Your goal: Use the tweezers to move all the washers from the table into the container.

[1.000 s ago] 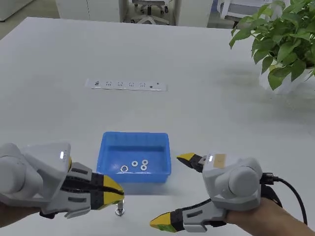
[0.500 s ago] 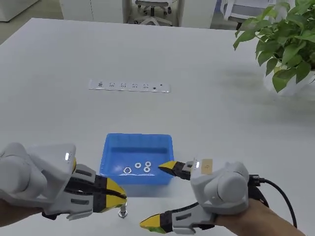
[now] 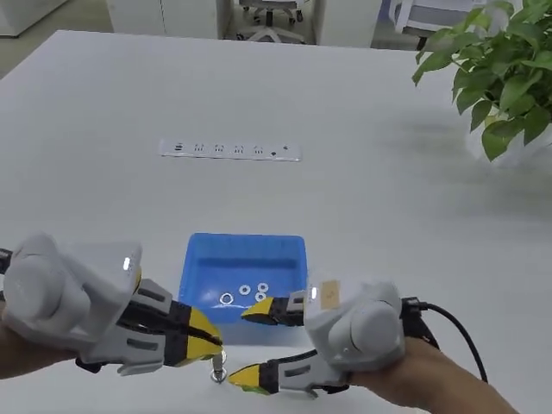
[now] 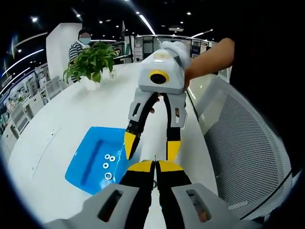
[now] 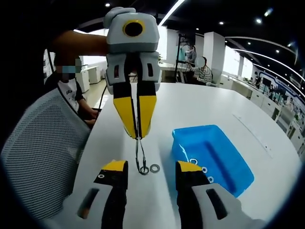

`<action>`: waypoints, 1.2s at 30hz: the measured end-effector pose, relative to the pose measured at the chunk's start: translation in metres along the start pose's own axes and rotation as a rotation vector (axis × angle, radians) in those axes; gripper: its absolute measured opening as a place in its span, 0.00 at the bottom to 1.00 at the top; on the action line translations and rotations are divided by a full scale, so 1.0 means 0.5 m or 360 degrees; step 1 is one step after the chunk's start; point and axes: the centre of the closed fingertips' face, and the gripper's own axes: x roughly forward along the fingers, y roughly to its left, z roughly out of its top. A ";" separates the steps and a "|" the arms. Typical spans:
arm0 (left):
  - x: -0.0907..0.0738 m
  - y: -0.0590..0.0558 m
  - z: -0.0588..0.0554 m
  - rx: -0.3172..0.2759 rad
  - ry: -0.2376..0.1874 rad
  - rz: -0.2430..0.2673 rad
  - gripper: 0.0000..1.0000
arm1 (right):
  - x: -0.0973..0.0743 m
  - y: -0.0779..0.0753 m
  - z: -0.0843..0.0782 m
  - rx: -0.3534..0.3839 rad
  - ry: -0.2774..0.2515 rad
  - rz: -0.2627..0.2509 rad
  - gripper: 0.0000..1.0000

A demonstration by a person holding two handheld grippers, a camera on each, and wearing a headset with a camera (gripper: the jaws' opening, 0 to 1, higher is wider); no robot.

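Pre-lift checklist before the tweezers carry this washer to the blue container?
1. Tweezers held in left gripper: ok, jaws shut on them.
2. Tweezer tips at the washer on the table: ok. Whether it is actually pinched: cannot tell.
3. Second washer clear of the tips: cannot tell, it lies right beside the first.
4. Container open with room: ok, only a few loose washers inside.
5. Right gripper out of the path: cannot tell. It is open and empty, and in the head view sits between the tweezers and the container's near edge.
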 end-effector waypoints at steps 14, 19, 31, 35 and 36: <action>0.003 -0.007 0.004 0.0000 0.0000 -0.0045 0.05 | 0.040 0.023 -0.009 -0.0041 0.0050 0.0166 0.22; 0.004 -0.006 0.006 -0.0001 0.0006 -0.0054 0.05 | 0.051 0.026 -0.004 -0.0056 0.0051 0.0207 0.17; 0.003 -0.005 0.005 -0.0009 0.0003 -0.0058 0.05 | 0.064 0.044 -0.015 -0.0117 0.0090 0.0253 0.11; 0.001 -0.004 0.002 -0.0016 0.0003 -0.0055 0.05 | 0.064 0.044 -0.015 -0.0152 0.0081 0.0244 0.10; 0.001 -0.004 0.002 -0.0015 0.0002 -0.0056 0.06 | 0.064 0.044 -0.015 -0.0147 0.0082 0.0244 0.10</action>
